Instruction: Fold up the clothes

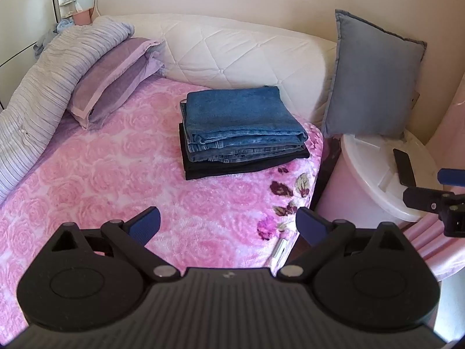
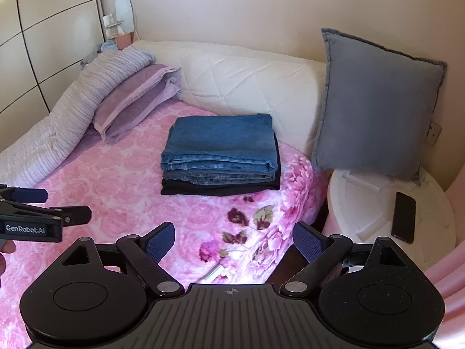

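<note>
I hold both grippers, left (image 1: pixel 228 225) and right (image 2: pixel 234 241), fingers apart and empty, short of the stack (image 1: pixel 242 132); folding looks finished, nothing loose to fetch.

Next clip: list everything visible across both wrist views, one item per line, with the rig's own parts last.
folded denim jeans: two, blue, upper part of the stack on the bed
folded black garment: one, black, bottom of the stack
floral fleece blanket: one, pink, covering the bed
lilac pillow: one, purple, head of the bed
striped quilt: one, pale lilac, bunched at left
quilted headboard: one, white, behind the stack
square cushion: one, grey-blue, leaning on the wall
round plastic tub lid: one, white, beside the bed
phone: one, black, on the lid
left gripper: open, empty
right gripper: open, empty
</note>
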